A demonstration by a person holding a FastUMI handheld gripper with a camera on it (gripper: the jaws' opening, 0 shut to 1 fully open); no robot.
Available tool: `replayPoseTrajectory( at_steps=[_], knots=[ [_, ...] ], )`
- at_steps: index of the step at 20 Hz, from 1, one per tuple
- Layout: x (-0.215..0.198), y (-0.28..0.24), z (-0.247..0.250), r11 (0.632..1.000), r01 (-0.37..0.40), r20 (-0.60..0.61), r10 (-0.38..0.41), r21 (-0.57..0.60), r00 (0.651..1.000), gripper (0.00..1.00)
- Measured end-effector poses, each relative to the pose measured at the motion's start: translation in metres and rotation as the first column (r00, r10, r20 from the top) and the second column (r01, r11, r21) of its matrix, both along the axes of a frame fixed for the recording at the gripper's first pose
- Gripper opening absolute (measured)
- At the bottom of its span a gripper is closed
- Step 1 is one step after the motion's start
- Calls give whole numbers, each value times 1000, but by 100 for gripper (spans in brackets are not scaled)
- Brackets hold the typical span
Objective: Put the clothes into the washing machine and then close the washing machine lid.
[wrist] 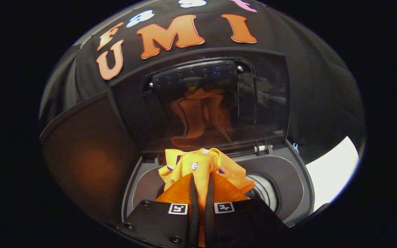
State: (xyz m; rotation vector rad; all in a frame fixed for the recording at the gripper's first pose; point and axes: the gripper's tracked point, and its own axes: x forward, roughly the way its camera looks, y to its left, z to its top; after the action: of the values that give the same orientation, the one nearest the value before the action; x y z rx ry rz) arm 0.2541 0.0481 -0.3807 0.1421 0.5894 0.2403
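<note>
1. Gripper view is looking down along the two fingers, low in the centre of the frame, where the gripper is pinching a yellow shirt with white buttons and purple trim; the two dark fingers are lying almost pressed together with a thin fold of cloth between them.
2. Bunched at the fingertips, the shirt is hanging over the washing machine opening, so it looks ready to drop straight into the drum beneath.
3. Behind it, the washing machine lid is standing open and upright across the centre of the frame, giving free access; its dark glass is mirroring the shirt's orange glow.
4. Judging by the angle, the hand is holding the gripper tipped forward and downward over the front rim of the opening.
5. Lid closing is not yet begun.
</note>
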Motion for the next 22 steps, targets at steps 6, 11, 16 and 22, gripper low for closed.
replayPoseTrajectory(
  at_steps=[6,11,16,22],
  knots=[
    [-11,-4,-67,999,2,-167,-10,-45,986,14],
    [-18,-10,-84,997,32,-226,-48,-76,973,14],
    [-22,-11,-83,996,53,-259,-68,-66,964,15],
    [-23,-16,-77,993,67,-255,-90,-97,963,25]
  ],
)
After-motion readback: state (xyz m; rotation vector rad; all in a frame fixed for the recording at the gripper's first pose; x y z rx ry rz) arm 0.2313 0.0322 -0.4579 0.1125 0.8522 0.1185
